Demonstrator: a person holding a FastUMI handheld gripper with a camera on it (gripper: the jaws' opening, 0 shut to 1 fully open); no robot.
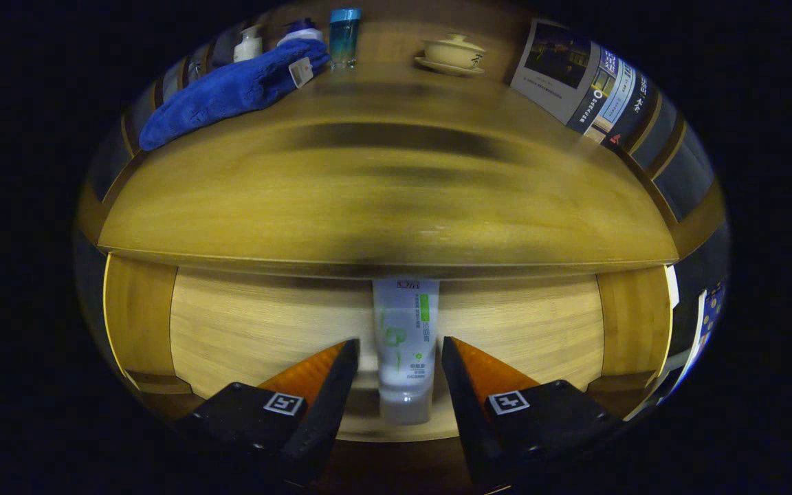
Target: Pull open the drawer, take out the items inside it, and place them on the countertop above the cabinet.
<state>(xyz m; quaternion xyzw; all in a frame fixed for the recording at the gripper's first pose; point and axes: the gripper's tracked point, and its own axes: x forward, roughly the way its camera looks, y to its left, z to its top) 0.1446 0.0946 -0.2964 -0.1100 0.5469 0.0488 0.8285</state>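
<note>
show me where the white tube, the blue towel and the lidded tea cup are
white tube (406, 344): gripper view, middle of its body, lying in the open drawer between the open fingers.
blue towel (231, 89): gripper view, middle of the cloth on the countertop.
lidded tea cup (452, 52): gripper view, side of the bowl above its saucer.

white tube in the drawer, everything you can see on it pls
The tube is a white squeeze tube, plastic by its look, with green print and a translucent cap toward the camera. It lies flat on the open drawer floor, lengthwise, its far end tucked under the countertop edge. It sits between the fingers of the gripper, which stand open on either side with a gap, not pressing it.
</note>
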